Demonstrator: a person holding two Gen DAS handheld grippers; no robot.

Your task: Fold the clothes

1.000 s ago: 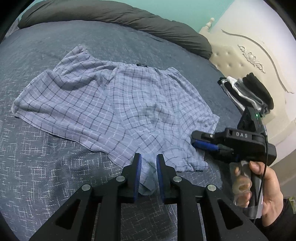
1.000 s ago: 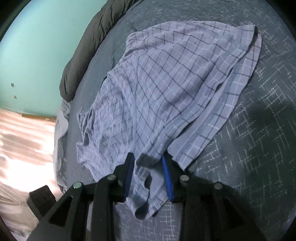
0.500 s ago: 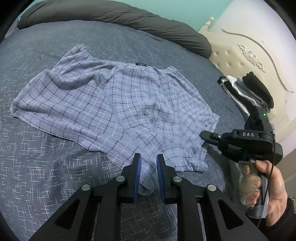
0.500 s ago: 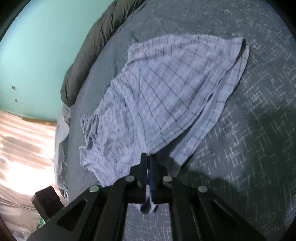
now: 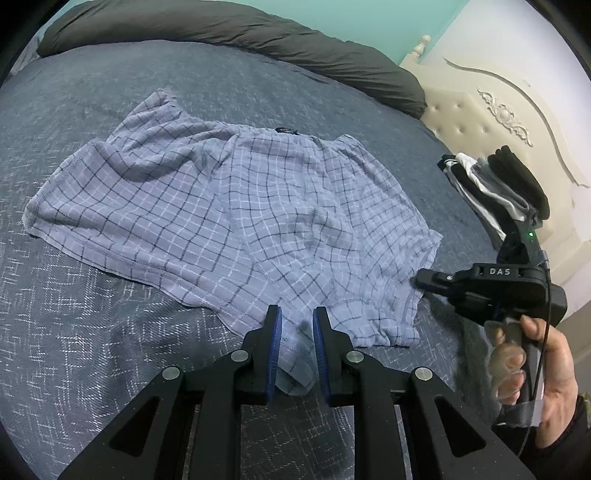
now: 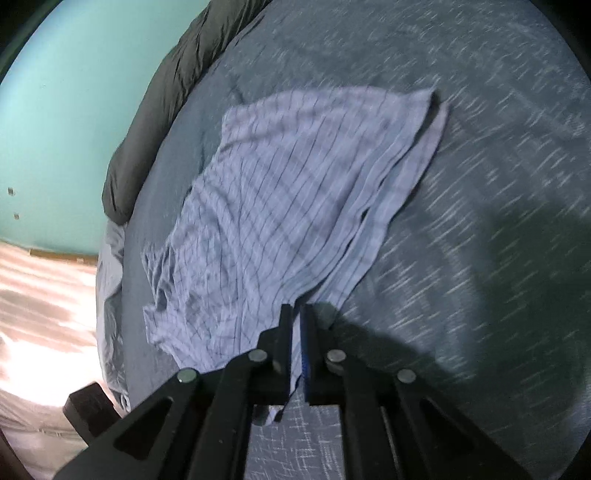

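A: Checked shorts (image 5: 229, 218) lie spread flat on the dark blue bed cover (image 5: 92, 350), waistband toward the grey pillow (image 5: 240, 33).

B: The left hand-held gripper (image 5: 296, 328) sits at the near hem, a bunch of the cloth caught between its blue pads (image 5: 275, 332), jaws narrow around it.

A: And the right hand-held gripper (image 6: 296, 325)?

B: Its jaws are pressed together on the hem corner nearest it, a sliver of fabric pinched between them. That view is blurred.

A: In the left view a hand (image 5: 546, 376) wraps the right one's grip, at the shorts' right corner.

B: Folded black and white clothes (image 5: 498, 192) are stacked by the cream headboard (image 5: 498, 110).
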